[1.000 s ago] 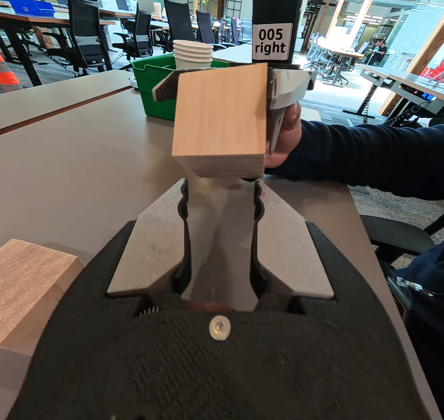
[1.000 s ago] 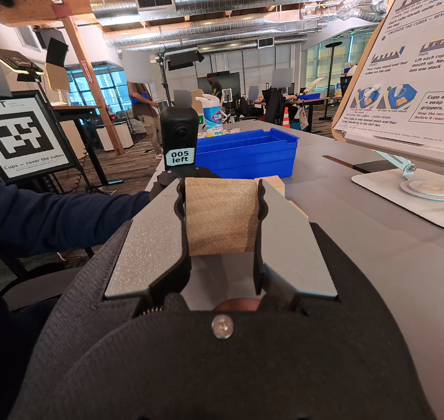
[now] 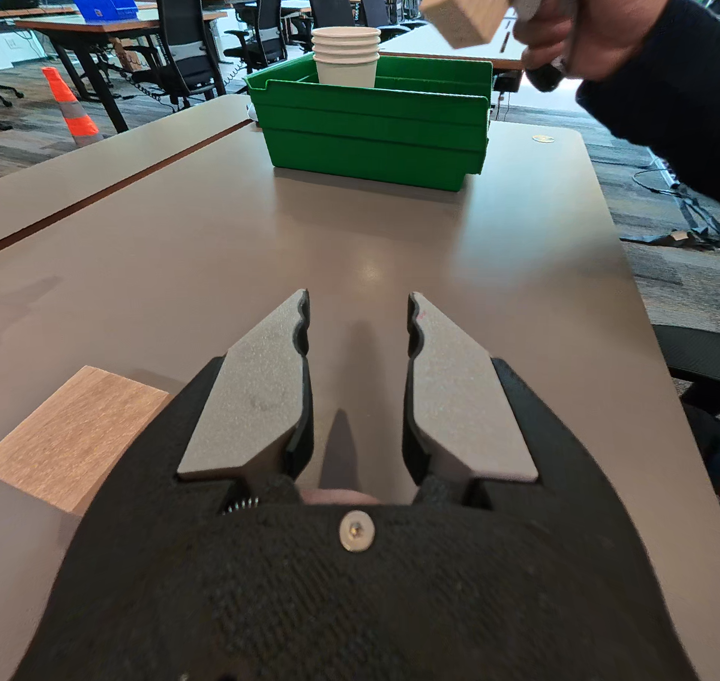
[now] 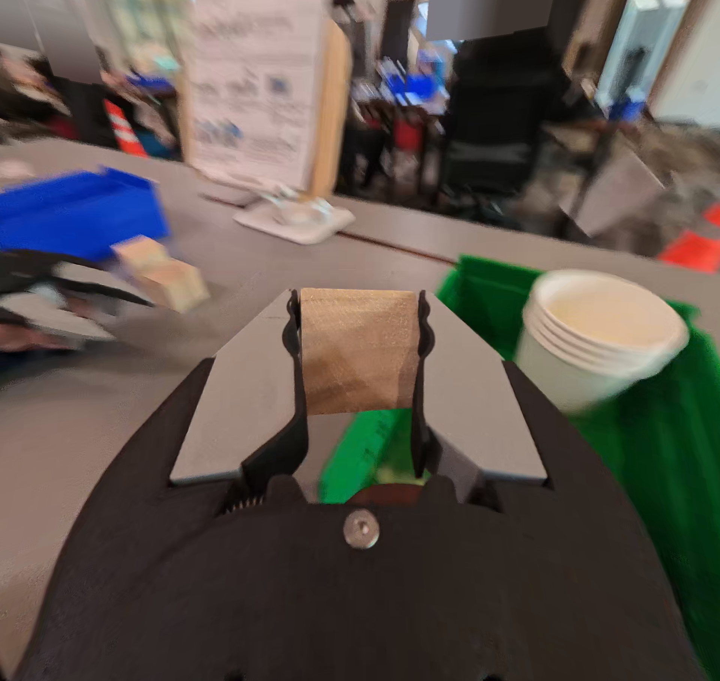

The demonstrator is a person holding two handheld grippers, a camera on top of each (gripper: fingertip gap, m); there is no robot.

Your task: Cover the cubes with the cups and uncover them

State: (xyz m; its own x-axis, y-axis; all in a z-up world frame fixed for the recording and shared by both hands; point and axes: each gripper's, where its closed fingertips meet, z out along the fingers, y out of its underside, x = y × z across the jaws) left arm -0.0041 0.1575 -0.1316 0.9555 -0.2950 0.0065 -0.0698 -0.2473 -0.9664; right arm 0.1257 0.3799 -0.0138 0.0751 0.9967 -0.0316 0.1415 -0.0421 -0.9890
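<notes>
Cube (image 4: 356,350) carrying is underway: right gripper (image 4: 356,335) is clamping it above the green bin (image 3: 374,132); left gripper (image 3: 358,327) is gaping empty. Next probably calls for setting it down.

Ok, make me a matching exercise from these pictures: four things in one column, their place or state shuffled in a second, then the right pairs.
Things
1. stack of white paper cups
2. light wooden cube
3. darker wooden cube
4. left gripper

Place or state
A. lying on the table beside the left gripper
B. open, only bare table between its fingers
C. standing in the green bin
D. clamped between the right gripper's fingers, off the table

Pairs: 1-C, 2-D, 3-A, 4-B
</notes>
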